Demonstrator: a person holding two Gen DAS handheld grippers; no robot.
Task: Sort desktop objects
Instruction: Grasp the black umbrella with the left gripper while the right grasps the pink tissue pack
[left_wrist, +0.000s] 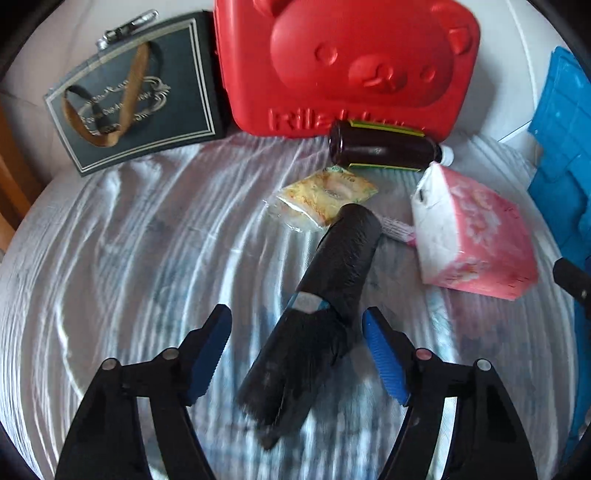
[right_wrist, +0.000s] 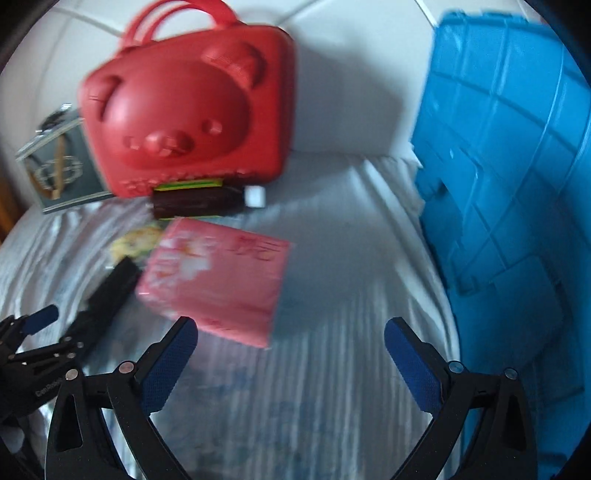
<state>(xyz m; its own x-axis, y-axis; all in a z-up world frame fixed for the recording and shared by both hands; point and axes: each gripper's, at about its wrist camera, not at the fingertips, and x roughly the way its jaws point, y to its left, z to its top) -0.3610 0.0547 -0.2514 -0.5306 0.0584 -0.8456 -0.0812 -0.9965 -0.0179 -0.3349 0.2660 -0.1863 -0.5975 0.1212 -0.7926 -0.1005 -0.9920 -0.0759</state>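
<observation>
My left gripper (left_wrist: 295, 312) is open over a black roll of bags (left_wrist: 332, 291), which lies between its blue pads without touching them. Past the roll lie a yellow packet (left_wrist: 325, 195), a pink pen (left_wrist: 399, 227) and a dark brown bottle (left_wrist: 384, 151) on its side. A pink tissue pack (left_wrist: 472, 240) sits to the right. My right gripper (right_wrist: 290, 323) is open just short of the tissue pack (right_wrist: 218, 284), with nothing between its fingers. The black roll (right_wrist: 110, 291) and a left fingertip (right_wrist: 40, 319) show at the left of the right wrist view.
A red bear-face case (left_wrist: 351, 62) stands at the back, with a dark gift box with a brown ribbon (left_wrist: 140, 96) to its left. A blue plastic crate (right_wrist: 509, 184) fills the right side. Everything rests on a white striped cloth (left_wrist: 129, 258).
</observation>
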